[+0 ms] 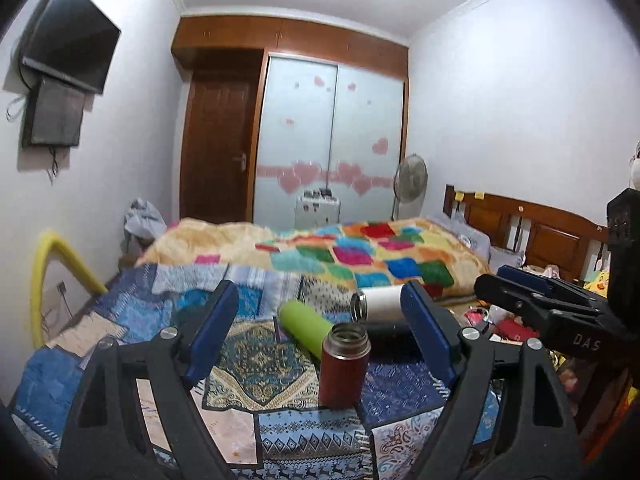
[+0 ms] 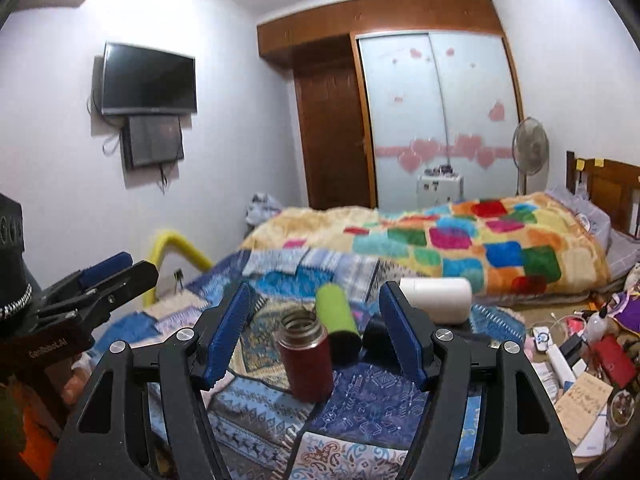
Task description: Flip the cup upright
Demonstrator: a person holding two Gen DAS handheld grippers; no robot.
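Note:
A dark red metal cup (image 1: 344, 366) stands upright, mouth up, on the patchwork bedspread (image 1: 260, 360); it also shows in the right wrist view (image 2: 307, 356). Behind it a green cup (image 1: 306, 326) (image 2: 336, 314), a white cup (image 1: 378, 302) (image 2: 438, 298) and a black cup (image 1: 386, 334) (image 2: 374, 332) lie on their sides. My left gripper (image 1: 320, 340) is open and empty, its blue pads on either side of the red cup. My right gripper (image 2: 316, 332) is open and empty, also framing the red cup. Each gripper shows at the other view's edge.
A colourful blanket (image 2: 460, 240) covers the far bed. A wooden headboard (image 1: 532, 228) is at right. Clutter of small items (image 2: 580, 356) lies to the right of the bedspread. A yellow padded rail (image 1: 52, 272) stands at the left edge.

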